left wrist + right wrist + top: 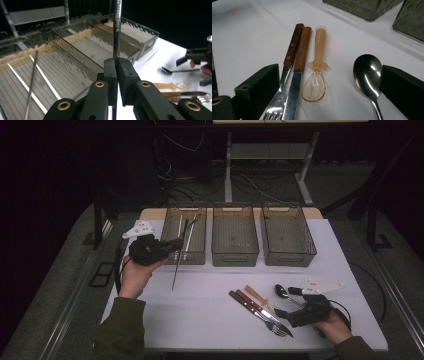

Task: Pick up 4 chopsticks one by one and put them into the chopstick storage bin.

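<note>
- Your left gripper (176,244) is clamped on a long steel chopstick (179,251); in the left gripper view the two black jaws press together on the rod (116,30), with no gap beside it.
- The chopstick's long axis runs almost straight away from you in the high view, leaning slightly. Its far end points over the left basket (170,254); its near end hangs below your jaws, toward the white table (200,315).
- In the left gripper view the rod rises upright out of the jaw tips and leaves the top of the frame, its stamped lettering running along the shaft.
- Beyond your left jaws, the left basket already has thin sticks (35,67) lying lengthwise on its floor, parallel to the basket's long sides.
- The middle basket (235,255) and right basket (289,256) sit just to the right of that grip.
- Your right gripper (282,313) rests low over the table with its jaws spread wide and nothing between the pads.
- Between those spread jaws, in the right gripper view, lie a wood-handled fork (287,65), a wood-handled knife (298,72) and an amber plastic spoon (317,72), handles pointing away from the jaws.
- A steel spoon (367,72) lies just beside the pad at the right of that view, bowl away from you.
</note>
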Motion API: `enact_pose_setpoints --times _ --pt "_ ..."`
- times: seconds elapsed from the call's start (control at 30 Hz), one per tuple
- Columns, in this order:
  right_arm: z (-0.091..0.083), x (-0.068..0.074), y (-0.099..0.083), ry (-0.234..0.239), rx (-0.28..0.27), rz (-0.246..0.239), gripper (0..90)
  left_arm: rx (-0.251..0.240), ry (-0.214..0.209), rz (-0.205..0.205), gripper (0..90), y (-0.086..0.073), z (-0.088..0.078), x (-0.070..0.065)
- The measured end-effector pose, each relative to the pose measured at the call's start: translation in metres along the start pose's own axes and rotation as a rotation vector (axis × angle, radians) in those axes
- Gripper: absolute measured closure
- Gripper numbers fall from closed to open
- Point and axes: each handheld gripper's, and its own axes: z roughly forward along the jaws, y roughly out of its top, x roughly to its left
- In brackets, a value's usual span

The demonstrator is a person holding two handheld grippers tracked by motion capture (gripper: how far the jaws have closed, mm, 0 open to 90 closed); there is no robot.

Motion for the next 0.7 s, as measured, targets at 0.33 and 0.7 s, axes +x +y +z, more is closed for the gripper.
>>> enact_pose_setpoints --times 0.33,0.7 --pt "0.0 -0.001 0.0 0.001 -0.001 0.001 3.9 -0.018 0.051 0.03 84.8 0.036 0.008 0.019" --pt "-0.002 -0.001 0.0 0.003 -0.006 0.004 3.8 -0.047 0.118 0.039 84.8 0.072 0.027 0.049"
